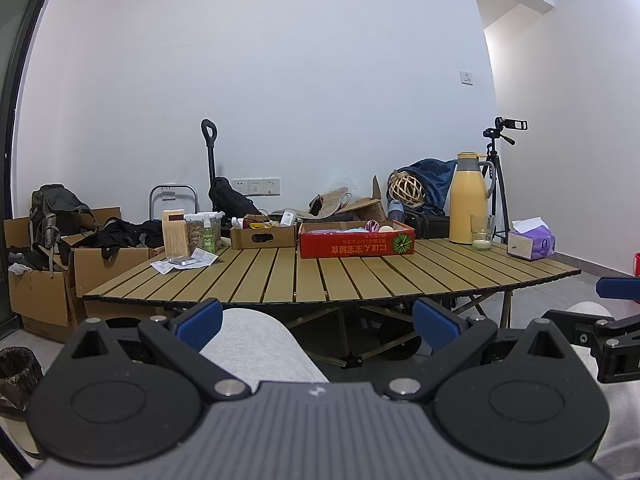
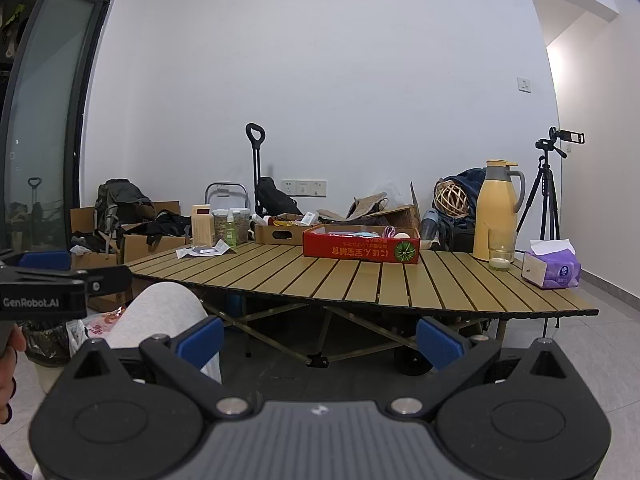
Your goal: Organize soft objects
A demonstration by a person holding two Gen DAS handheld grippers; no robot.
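Soft objects (image 1: 366, 227) lie inside the red cardboard box (image 1: 356, 244) at the far side of the slatted tabletop (image 1: 320, 276). Left tongs (image 1: 318, 322) and right tongs (image 2: 320, 338) both hang low before the near edge, spread apart and empty, above grey-clad knees (image 1: 256, 344).

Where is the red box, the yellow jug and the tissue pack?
Red box (image 1: 356, 245), left wrist view, front wall.
Yellow jug (image 2: 495, 216), right wrist view, body.
Tissue pack (image 2: 554, 270), right wrist view, purple side.
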